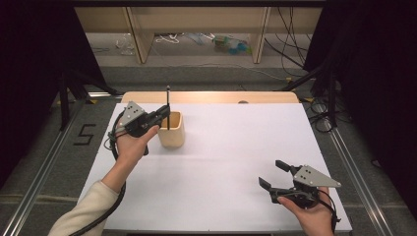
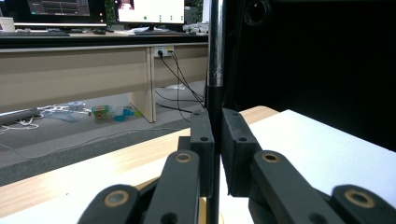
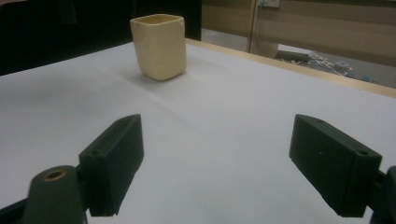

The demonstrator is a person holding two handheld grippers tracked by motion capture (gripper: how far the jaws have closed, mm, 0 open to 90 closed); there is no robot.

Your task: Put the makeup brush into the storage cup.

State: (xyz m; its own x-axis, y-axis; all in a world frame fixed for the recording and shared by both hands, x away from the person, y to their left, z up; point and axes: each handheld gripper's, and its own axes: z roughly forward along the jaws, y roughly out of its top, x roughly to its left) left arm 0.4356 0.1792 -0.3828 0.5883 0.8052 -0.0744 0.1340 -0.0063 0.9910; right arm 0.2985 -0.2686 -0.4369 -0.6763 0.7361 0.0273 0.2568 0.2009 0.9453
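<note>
**A:** How far along does this look to you?

**B:** Mostly done, I'd say. The left claw point(image 1: 166, 114) is clamped on a thin dark pen point(image 1: 168, 105) and holds it upright over the cream-coloured cup point(image 1: 171, 130), which stands near the far edge of the counter point(image 1: 236, 147), left of its middle. From the high view the pen's lower end seems already inside the cup's mouth.

**A:** Has the pen reached the bottom?

**B:** I can't tell; the cup wall hides the tip. In the left gripper view the jaws press flat against the pen point(image 2: 215, 93) on both sides, with its silver upper part rising above them.

**A:** So what is left?

**B:** Judging from that, lowering the pen the rest of the way if it isn't down yet, then opening the claw and drawing the hand back without tipping the cup.

**A:** And the other hand?

**B:** The right claw point(image 1: 274, 175) sits near the counter's near right corner, jaws spread wide with nothing between them. Its own view looks across bare counter toward the cup point(image 3: 159, 46), well apart from it.
</note>
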